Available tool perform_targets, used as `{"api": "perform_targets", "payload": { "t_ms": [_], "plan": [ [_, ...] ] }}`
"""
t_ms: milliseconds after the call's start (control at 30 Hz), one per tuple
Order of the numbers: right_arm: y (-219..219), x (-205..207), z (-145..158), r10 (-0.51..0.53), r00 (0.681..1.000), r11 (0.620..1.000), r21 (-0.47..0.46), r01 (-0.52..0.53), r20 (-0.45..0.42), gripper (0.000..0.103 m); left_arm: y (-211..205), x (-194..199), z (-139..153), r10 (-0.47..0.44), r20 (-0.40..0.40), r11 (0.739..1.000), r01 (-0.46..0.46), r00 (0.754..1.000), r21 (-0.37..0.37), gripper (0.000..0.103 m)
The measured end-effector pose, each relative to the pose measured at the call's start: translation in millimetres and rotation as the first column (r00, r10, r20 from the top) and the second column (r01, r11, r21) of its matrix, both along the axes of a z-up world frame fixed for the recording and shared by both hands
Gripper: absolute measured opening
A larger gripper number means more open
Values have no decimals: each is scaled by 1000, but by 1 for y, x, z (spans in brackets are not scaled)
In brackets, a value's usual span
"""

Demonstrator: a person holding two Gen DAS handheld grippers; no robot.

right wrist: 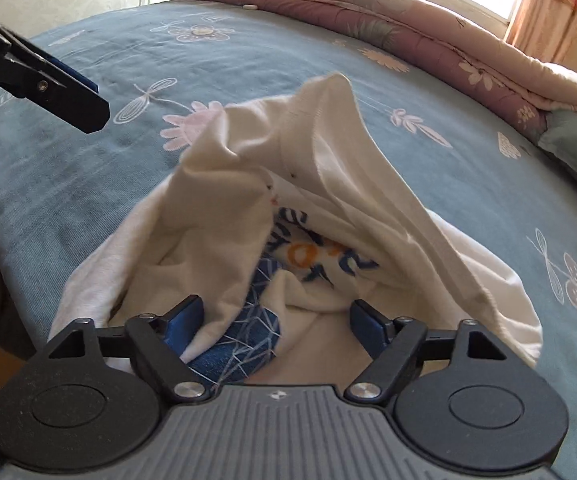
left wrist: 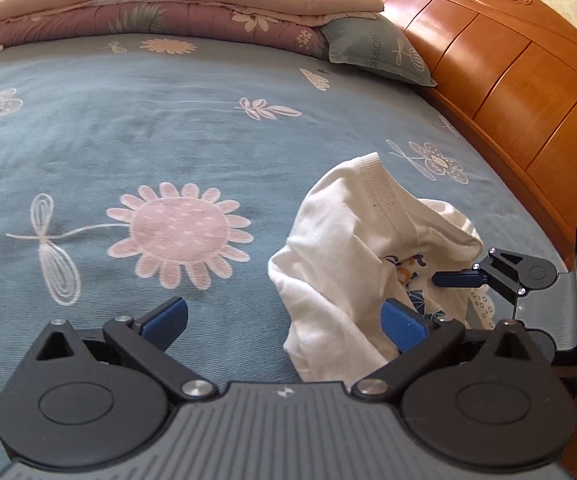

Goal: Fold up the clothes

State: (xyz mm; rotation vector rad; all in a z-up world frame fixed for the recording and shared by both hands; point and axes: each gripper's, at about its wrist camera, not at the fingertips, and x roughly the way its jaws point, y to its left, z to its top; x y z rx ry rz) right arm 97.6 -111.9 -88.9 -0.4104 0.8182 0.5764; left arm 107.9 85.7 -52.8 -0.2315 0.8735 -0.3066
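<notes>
Right gripper [right wrist: 276, 322] jaws spread over one crumpled white T-shirt [right wrist: 328, 184], left gripper [left wrist: 284, 326] likewise released beside it, shirt near bed's headboard [left wrist: 508, 76] edge, blue floral bedsheet [left wrist: 128, 140] bare beyond, one pillow [left wrist: 372, 50], one folded quilt [left wrist: 168, 4].

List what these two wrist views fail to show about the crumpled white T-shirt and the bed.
- Crumpled white printed T-shirt: its blue and orange lettering is unreadable in the right wrist view, buried in folds and blurred.
- Its sleeves and hem: lost in the bunching, both views.
- Blue flowered bedspread: near edge hidden by the left gripper body, left wrist view.
</notes>
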Motion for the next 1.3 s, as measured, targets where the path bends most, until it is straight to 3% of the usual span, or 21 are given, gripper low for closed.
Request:
{"api": "perform_targets", "payload": {
  "t_ms": [133,233,300,400,433,533,767,900,967,1033,1167,1233,1300],
  "plan": [
    [-18,-1,-2,-47,998,997,58,50,-40,90,-12,15,-22,-18,-9,998,17,1000,-68,100],
    [-19,-2,-4,-63,997,995,70,66,-45,90,-6,28,-45,11,-49,988,-18,999,-155,94],
    [-18,-3,-4,-68,997,995,73,71,-47,90,7,34,-62,58,-87,964,-79,995,-254,84],
    [-18,-4,-4,-68,997,995,73,71,-47,90,31,32,-79,119,-133,897,-163,984,-411,81],
    [-18,-5,-4,-67,997,995,72,70,-46,90,36,31,-80,134,-138,887,-181,981,-424,81],
    [-16,-6,-3,-63,997,995,70,66,-41,90,43,30,-83,146,-158,882,-201,977,-426,80],
    [-8,-20,20,-1,999,999,44,-1,34,89,32,29,-70,82,-145,922,-130,986,-365,80],
    [1,-25,40,68,997,993,96,-71,38,89,34,25,-54,75,-117,943,-108,990,-316,80],
    [14,-25,43,127,992,984,122,-129,16,84,37,25,-46,79,-109,946,-109,991,-306,80],
    [34,-26,39,193,981,975,116,-191,-10,68,40,23,-37,83,-95,952,-107,992,-287,81],
    [72,-19,20,269,961,962,64,-265,-66,47,47,16,-22,86,-77,960,-104,993,-259,82],
    [86,-12,9,284,954,959,51,-280,-101,11,53,12,-15,89,-70,966,-103,994,-239,82],
    [98,-6,2,297,946,955,46,-294,-127,9,60,8,-9,97,-66,974,-109,993,-200,82]
  ]
}}
